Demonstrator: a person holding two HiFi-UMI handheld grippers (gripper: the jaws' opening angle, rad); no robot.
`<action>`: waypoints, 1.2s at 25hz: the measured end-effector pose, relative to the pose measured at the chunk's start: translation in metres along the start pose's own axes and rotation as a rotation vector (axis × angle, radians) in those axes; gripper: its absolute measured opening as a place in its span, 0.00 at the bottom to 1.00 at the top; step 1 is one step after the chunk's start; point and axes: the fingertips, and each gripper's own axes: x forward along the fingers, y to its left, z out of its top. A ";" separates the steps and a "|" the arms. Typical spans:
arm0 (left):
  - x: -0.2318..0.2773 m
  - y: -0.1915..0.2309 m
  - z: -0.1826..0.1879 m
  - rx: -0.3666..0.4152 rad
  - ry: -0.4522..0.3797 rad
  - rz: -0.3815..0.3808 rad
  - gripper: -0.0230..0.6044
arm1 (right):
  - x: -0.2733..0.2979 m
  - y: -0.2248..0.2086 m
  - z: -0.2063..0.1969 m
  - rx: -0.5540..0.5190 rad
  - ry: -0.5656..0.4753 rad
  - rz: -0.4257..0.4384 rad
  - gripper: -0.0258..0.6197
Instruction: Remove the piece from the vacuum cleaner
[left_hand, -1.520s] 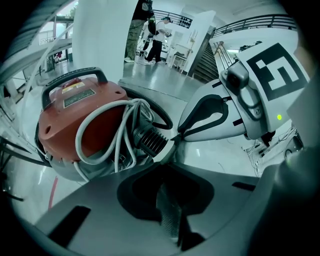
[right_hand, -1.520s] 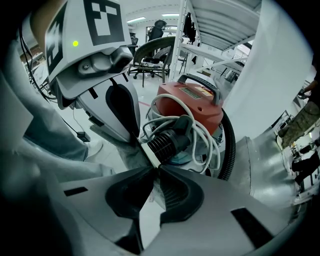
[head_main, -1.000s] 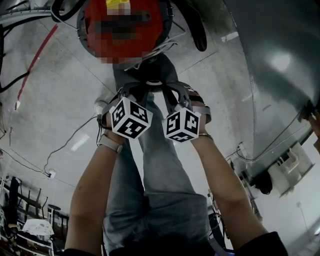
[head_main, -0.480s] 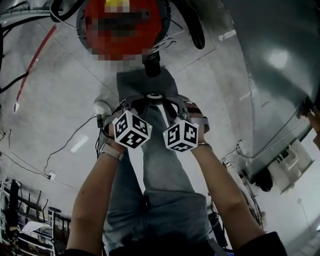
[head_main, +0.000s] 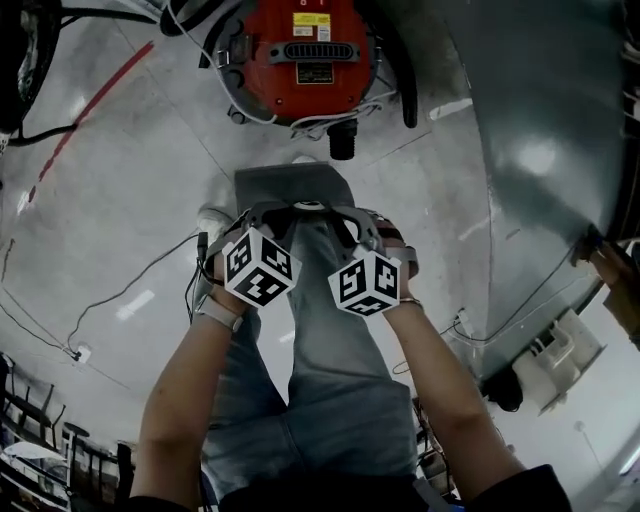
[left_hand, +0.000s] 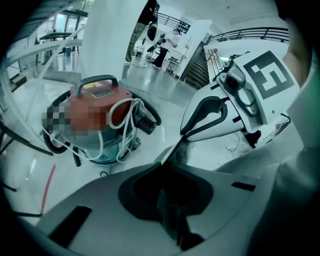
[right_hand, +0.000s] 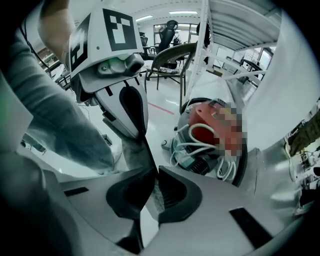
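Hovering side by side: left tool (left_hand: 169, 162) clenched, empty; right tool (right_hand: 154, 175) clenched, empty. Red vacuum cleaner (head_main: 300, 50) on floor (head_main: 130, 200) at 12 o'clock, apart.

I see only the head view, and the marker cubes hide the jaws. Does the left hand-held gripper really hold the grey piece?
Observer: Yes. In the left gripper view the left hand-held gripper has its jaws together on a thin edge of the grey piece.
Operator: And the right one?
Observer: In its own view the right hand-held gripper is likewise shut on the edge of that piece.
Operator: What stands beyond the vacuum cleaner?
Observer: The right gripper view shows a chair on the floor, farther off than the vacuum cleaner.
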 end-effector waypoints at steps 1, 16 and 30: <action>-0.012 0.004 -0.003 -0.020 -0.015 0.007 0.10 | -0.003 0.003 0.013 -0.012 -0.007 0.000 0.12; -0.262 0.052 -0.067 -0.230 -0.214 0.273 0.09 | -0.078 0.084 0.253 -0.340 -0.138 0.096 0.11; -0.484 0.029 -0.082 -0.349 -0.347 0.445 0.09 | -0.214 0.158 0.425 -0.610 -0.248 0.162 0.11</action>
